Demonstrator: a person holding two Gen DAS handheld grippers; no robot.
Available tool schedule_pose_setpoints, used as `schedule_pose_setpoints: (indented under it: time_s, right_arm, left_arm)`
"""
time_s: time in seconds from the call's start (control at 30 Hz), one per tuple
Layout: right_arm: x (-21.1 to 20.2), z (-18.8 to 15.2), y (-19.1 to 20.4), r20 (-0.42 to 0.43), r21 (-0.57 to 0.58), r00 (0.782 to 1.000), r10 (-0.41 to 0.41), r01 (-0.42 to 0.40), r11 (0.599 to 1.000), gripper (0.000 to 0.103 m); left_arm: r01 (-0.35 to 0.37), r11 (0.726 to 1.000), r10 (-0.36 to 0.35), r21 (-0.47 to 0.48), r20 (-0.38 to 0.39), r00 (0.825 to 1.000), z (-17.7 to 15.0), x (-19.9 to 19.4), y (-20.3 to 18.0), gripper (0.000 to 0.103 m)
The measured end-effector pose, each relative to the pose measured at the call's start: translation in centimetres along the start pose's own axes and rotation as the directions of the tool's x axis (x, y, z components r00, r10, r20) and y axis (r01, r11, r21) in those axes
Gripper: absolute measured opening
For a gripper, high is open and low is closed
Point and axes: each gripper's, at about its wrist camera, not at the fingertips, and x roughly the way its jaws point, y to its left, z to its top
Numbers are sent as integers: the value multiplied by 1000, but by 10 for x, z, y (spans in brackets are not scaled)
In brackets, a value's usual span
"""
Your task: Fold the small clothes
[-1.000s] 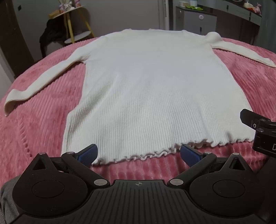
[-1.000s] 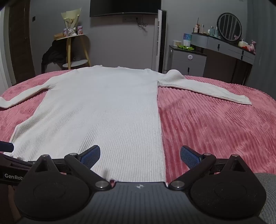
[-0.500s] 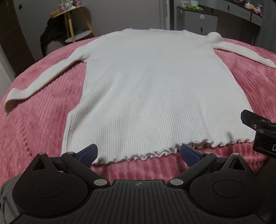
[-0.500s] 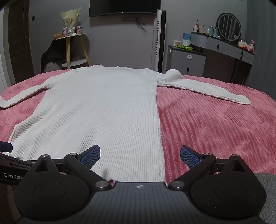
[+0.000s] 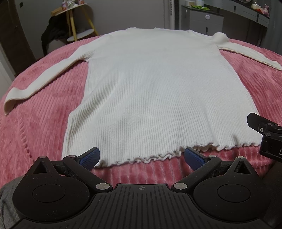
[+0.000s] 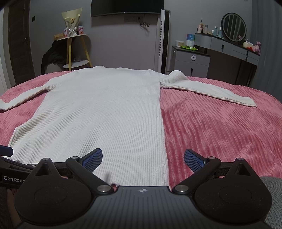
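A white ribbed sweater lies flat and unfolded on a pink corduroy bedspread, hem toward the cameras and collar at 12 o'clock. Both sleeves are spread outward: the left sleeve runs toward 9 o'clock, the right sleeve toward 3 o'clock in the right wrist view. The ruffled hem lies just beyond the left tool, whose blue pads are spread wide and pinch nothing; the left pad sits at the hem's near left corner, though contact cannot be confirmed. The right tool is likewise spread and empty, straddling the sweater's right side edge, with one pad over the knit and the other over bare bedspread. Part of the right tool's black frame also shows at 3 o'clock in the left wrist view. Beyond the bed, toward 12 o'clock, stand a yellow-legged side table, a wall-mounted television, and a grey dresser with round mirror.
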Motion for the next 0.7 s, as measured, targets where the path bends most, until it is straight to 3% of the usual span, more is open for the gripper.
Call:
schedule_pose_setpoints:
  time_s: [0.7]
  right_arm:
    - [4,-2,-1,1,-1,1000,3,-3,1000,99]
  left_arm:
    - [7,1000,-7,-14,-10,1000,3,2,3,103]
